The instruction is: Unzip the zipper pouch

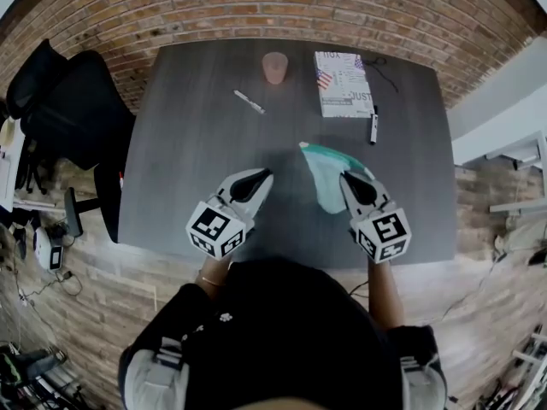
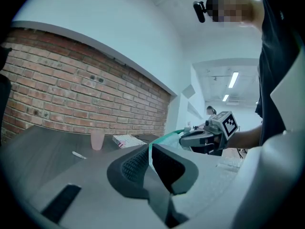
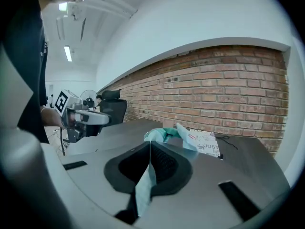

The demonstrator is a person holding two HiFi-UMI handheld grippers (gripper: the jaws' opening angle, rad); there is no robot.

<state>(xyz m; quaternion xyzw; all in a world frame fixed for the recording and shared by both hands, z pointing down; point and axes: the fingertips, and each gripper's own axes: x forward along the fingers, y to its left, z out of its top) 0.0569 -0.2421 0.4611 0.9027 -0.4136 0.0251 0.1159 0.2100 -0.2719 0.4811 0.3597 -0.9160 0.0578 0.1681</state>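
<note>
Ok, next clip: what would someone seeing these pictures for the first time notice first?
The teal pouch, pinched in the right tongs and held up over the near part of the dark table, draws the eye first. To its left, the left tongs are shut, close to the pouch's corner. At the table's far side are a pink cup and a printed booklet.

The pouch (image 1: pixel 325 173) was teal. The surface (image 1: pixel 197 143) was dark grey, and the wall (image 1: pixel 214 7) was red-brown brick. The cup (image 1: pixel 275 67) was pale pink, and the booklet (image 1: pixel 343 84) was white with a stars-and-stripes print. The left gripper (image 1: pixel 267 174) and right gripper (image 1: pixel 344 178) were grey, with black-and-white square markers.
</note>
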